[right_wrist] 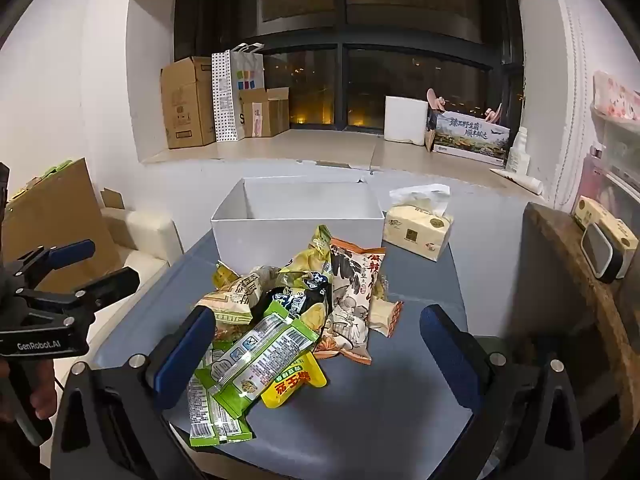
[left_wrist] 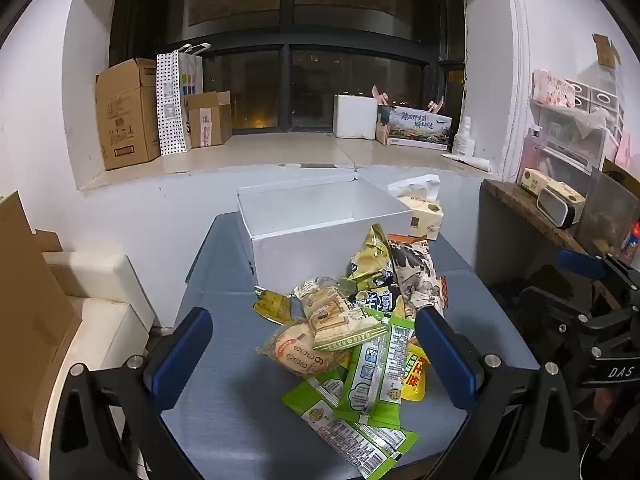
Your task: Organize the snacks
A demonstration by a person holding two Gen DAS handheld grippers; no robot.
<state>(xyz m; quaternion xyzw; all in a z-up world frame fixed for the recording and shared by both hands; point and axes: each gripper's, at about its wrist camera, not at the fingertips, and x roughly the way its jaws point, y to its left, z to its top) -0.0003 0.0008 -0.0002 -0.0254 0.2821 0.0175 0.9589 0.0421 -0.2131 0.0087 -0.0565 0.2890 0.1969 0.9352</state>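
Note:
A heap of snack packets (left_wrist: 352,320) (right_wrist: 296,312) lies on the blue-grey table (left_wrist: 224,360) (right_wrist: 380,400), just in front of an empty white box (left_wrist: 320,220) (right_wrist: 296,216). Green packets (left_wrist: 376,380) (right_wrist: 256,360) lie nearest, with a yellow one (right_wrist: 296,384) under them and a beige and orange illustrated bag (right_wrist: 352,300) to the right. My left gripper (left_wrist: 316,344) stands open, its blue pads either side of the heap's near end. My right gripper (right_wrist: 320,340) is open too, above the heap's near right part. Neither holds anything.
A tissue pack (left_wrist: 424,212) (right_wrist: 418,228) sits to the right of the box. Behind runs a windowsill with cardboard boxes (left_wrist: 128,116) and a white foam box (right_wrist: 406,118). A wooden shelf (right_wrist: 576,280) stands at the right, white cushions (left_wrist: 96,280) at the left.

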